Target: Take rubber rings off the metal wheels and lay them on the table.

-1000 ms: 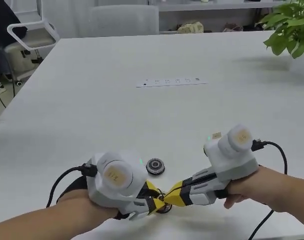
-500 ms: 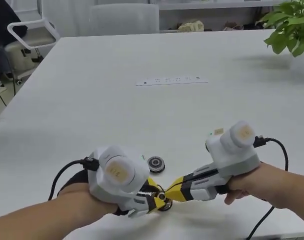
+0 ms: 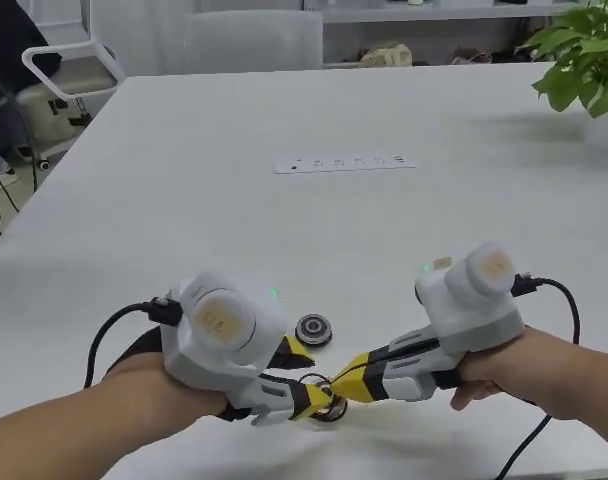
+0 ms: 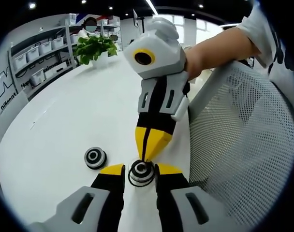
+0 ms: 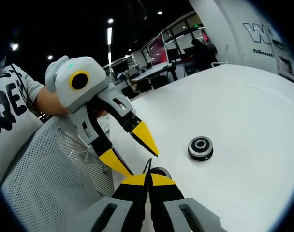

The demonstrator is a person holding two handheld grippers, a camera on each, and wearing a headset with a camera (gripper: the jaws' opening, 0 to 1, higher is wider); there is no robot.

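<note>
At the near edge of the table (image 3: 184,200), the left gripper (image 4: 140,169) flanks a wheel (image 5: 160,172) (grip unclear). The right gripper view reveals the right gripper (image 5: 148,177), angled leftward, pinching the rubber ring (image 4: 137,184).

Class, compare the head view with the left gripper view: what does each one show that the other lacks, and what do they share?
Head view adds the power strip and a grey chair beyond the table. Left gripper view adds a mesh chair back and shelves of bins. Shared: the right gripper, the wheel at its tip, the loose wheel and the plant.
</note>
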